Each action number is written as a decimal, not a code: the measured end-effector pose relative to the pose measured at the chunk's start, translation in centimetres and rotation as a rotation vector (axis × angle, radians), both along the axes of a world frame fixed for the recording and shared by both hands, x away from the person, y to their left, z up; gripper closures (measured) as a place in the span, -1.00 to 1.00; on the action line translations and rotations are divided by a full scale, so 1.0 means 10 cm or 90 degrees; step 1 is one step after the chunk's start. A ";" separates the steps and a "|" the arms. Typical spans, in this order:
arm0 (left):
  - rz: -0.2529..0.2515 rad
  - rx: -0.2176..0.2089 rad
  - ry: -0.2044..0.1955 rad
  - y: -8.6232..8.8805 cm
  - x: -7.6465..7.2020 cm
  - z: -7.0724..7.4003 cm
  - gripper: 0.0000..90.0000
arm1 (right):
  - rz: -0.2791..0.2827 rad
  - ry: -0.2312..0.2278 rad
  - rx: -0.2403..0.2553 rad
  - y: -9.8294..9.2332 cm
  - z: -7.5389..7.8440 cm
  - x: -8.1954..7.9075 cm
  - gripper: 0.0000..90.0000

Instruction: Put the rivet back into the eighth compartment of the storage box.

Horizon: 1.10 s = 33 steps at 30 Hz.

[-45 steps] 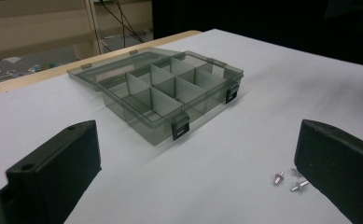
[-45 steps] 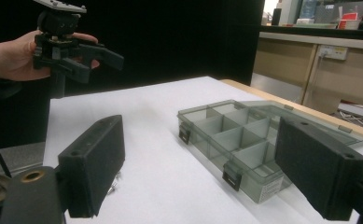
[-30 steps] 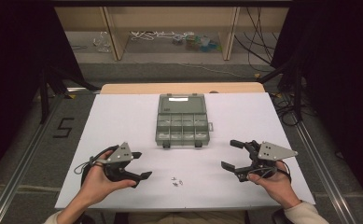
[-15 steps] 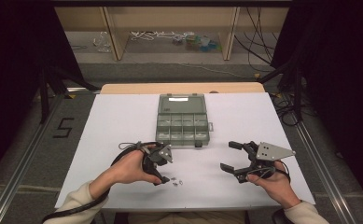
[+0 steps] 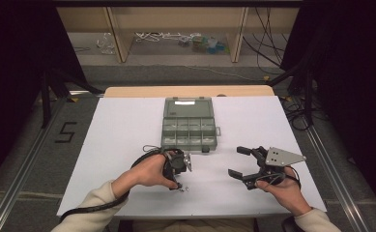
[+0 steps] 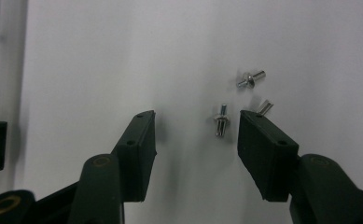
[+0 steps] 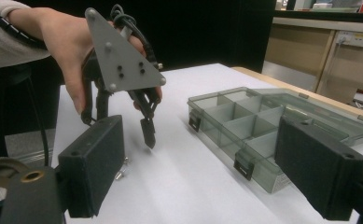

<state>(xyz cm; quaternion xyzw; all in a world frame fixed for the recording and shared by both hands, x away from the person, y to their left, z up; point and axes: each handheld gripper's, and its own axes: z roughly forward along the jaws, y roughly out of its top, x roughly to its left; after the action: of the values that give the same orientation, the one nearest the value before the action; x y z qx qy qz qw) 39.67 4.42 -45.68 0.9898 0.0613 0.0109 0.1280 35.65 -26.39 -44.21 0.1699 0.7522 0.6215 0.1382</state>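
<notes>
Three small silver screws (image 6: 221, 122) lie loose on the white table (image 5: 127, 140) near its front edge, seen in the high view as tiny specks (image 5: 181, 188). My left gripper (image 5: 178, 180) points steeply down over them, open; in the left gripper view (image 6: 196, 117) one screw lies between its pads, nearer the right one, and the other two (image 6: 250, 80) lie just beyond. My right gripper (image 5: 237, 161) hovers open to the right, with nothing between its pads (image 7: 95, 163). From there I see the left gripper (image 7: 146, 128) and the screws (image 7: 122, 170).
A grey-green clear organizer box (image 5: 189, 124) with several empty compartments (image 7: 258, 135) lies open at the table's middle, just behind both grippers. Dark floor and a shelf with cables (image 5: 176, 38) lie beyond the table's far edge.
My left gripper has swung from the front left toward the centre and tipped down over the screws. The right gripper has stayed in place.
</notes>
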 end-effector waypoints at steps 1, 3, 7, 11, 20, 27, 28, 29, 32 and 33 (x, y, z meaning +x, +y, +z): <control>-0.001 0.002 0.001 -0.01 0.00 -0.01 0.09 | 0.000 0.001 0.000 0.00 0.00 0.00 -0.62; -0.003 0.002 0.002 -0.02 0.00 -0.02 0.10 | -0.001 0.000 0.000 0.00 0.00 0.00 -0.62; -0.004 0.007 0.008 -0.05 -0.01 -0.03 0.14 | -0.001 0.000 -0.002 0.00 0.00 0.00 -0.62; 0.000 0.017 0.014 -0.08 -0.02 -0.03 0.18 | 0.000 0.000 -0.001 0.00 0.00 0.00 -0.62; 0.002 0.043 0.015 -0.15 -0.06 -0.01 0.42 | 0.001 0.001 -0.003 0.00 0.00 0.00 -0.62; 0.013 0.045 0.021 -0.15 -0.07 -0.01 0.71 | -0.001 0.001 -0.003 -0.01 0.00 0.00 -0.61; 0.016 0.040 0.024 -0.14 -0.07 -0.01 0.76 | -0.003 0.001 -0.004 -0.01 0.00 0.00 -0.61; 0.016 0.040 0.024 -0.14 -0.07 -0.01 0.81 | -0.003 0.001 -0.004 -0.01 0.00 0.00 -0.61; 0.013 0.033 0.029 -0.12 -0.06 -0.01 0.83 | -0.006 -0.002 0.000 -0.01 0.00 0.00 -0.61; 0.013 0.033 0.029 -0.12 -0.06 -0.01 0.83 | -0.006 -0.002 0.000 -0.01 0.00 0.00 -0.61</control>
<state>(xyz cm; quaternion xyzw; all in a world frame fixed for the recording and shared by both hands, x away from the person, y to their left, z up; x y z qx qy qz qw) 39.05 3.25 -45.78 0.9921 0.0744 -0.0084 0.1010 35.68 -26.47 -44.23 0.1724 0.7512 0.6211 0.1422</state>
